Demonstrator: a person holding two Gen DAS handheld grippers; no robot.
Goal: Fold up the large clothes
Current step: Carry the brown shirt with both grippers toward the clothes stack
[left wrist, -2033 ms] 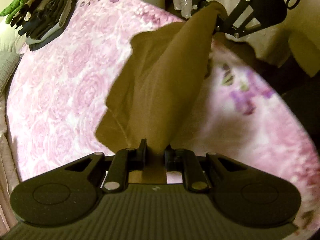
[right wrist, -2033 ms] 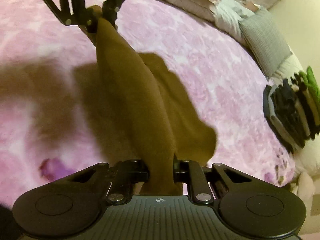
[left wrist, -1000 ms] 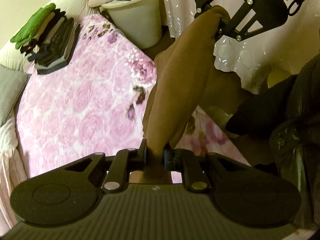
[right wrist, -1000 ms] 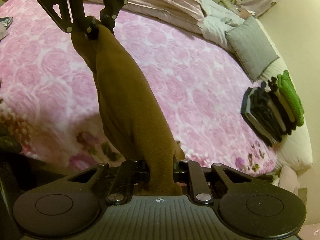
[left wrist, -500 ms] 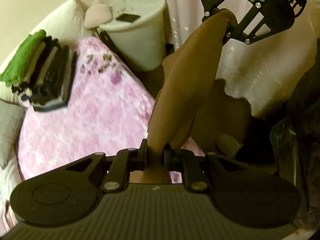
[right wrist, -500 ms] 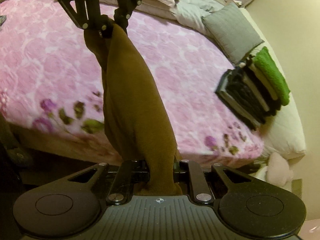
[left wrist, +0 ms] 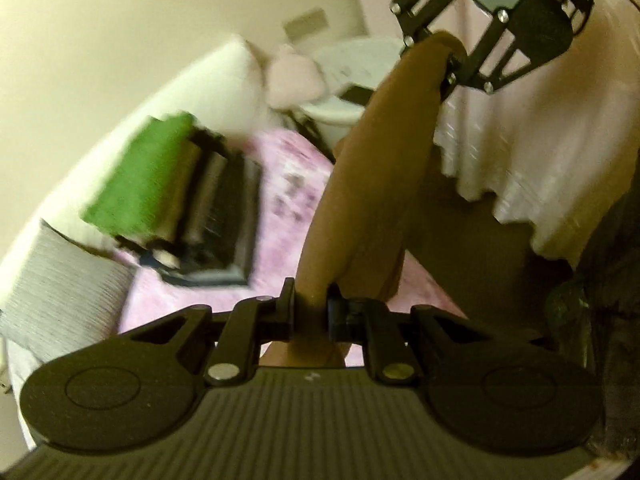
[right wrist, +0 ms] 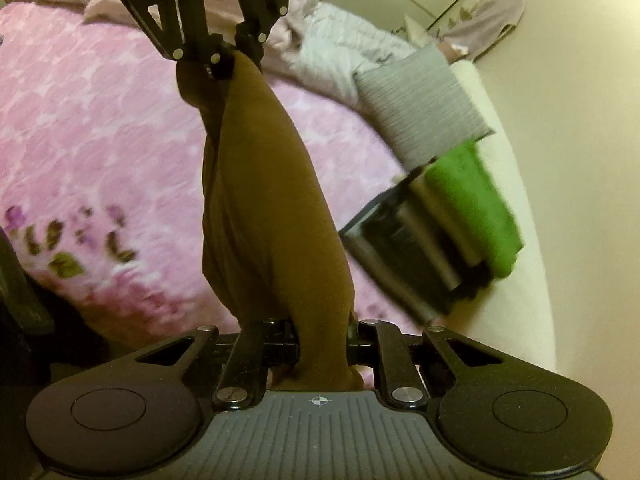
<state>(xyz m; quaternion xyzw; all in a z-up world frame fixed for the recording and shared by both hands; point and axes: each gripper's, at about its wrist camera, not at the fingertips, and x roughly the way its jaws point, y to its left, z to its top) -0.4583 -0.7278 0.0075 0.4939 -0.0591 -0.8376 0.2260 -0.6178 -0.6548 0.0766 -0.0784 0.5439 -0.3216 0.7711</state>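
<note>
Left tool (left wrist: 311, 303) and right tool (right wrist: 322, 330) each clenched on the brown garment (right wrist: 264, 200), slung limp between them above the pink bed (right wrist: 100, 132), near the folded stack (right wrist: 440, 240). Soft, light, droopy; best gripped at hem corners.

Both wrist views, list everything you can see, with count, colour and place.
brown garment: one, brown, hanging stretched between the two grippers, off the bed
bedspread: one, pink with a rose pattern, covering the bed
stack of folded clothes: one, dark and pale layers with a green piece on top, at the bed's edge
grey pillow: one, grey, beside the stack
white bin: one, white, off the bed's corner, a dark flat item on its lid
pale curtain: one, pinkish white, behind the right gripper
left gripper: one, black, shut on the brown garment
right gripper: one, black, shut on the brown garment
</note>
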